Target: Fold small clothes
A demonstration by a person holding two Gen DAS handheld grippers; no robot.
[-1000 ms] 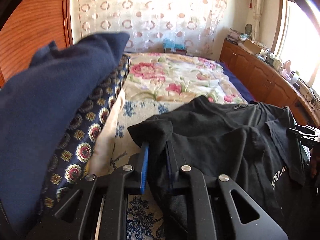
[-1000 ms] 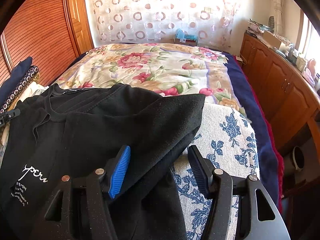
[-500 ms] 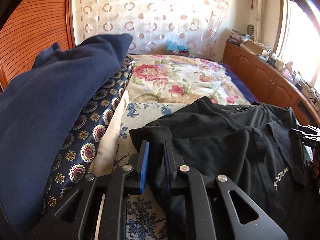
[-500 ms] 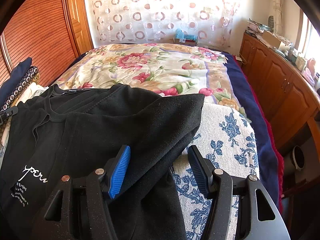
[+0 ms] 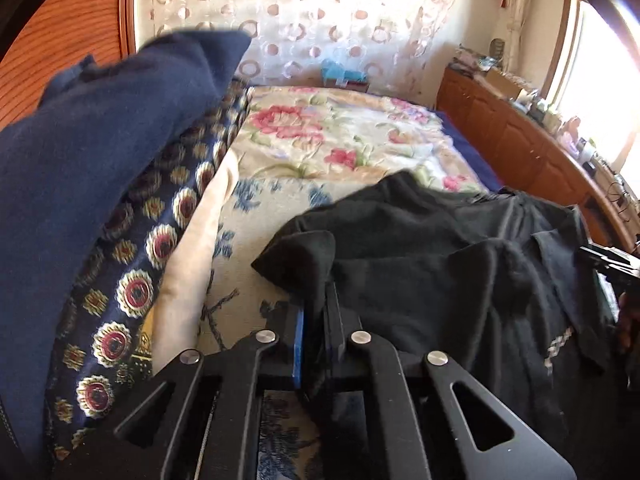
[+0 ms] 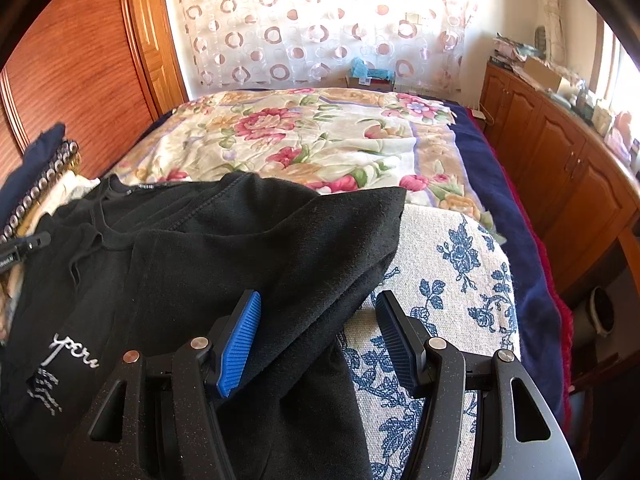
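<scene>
One black garment (image 6: 224,248) lies spread on the blue-flowered cover (image 6: 452,264) of the bed; two grippers work it; the left gripper (image 5: 318,320) is pinched tight on a sleeve fold; the right gripper (image 6: 318,336) stands with fingers apart around its edge, pads not pressing; only the left view shows the navy pillow (image 5: 88,152) close beside.

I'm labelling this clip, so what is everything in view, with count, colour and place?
black top: one, black with white lettering, on the near end of the bed
blue-flowered cloth: one, white and blue, under the top
floral bedspread: one, cream and pink, beyond
folded pile: navy and patterned, left of the bed
wooden cabinets: brown, right wall
curtain: white with rings, far wall
left gripper: black, jaws clamped on the top's edge
right gripper: black, jaws apart astride a fold
</scene>
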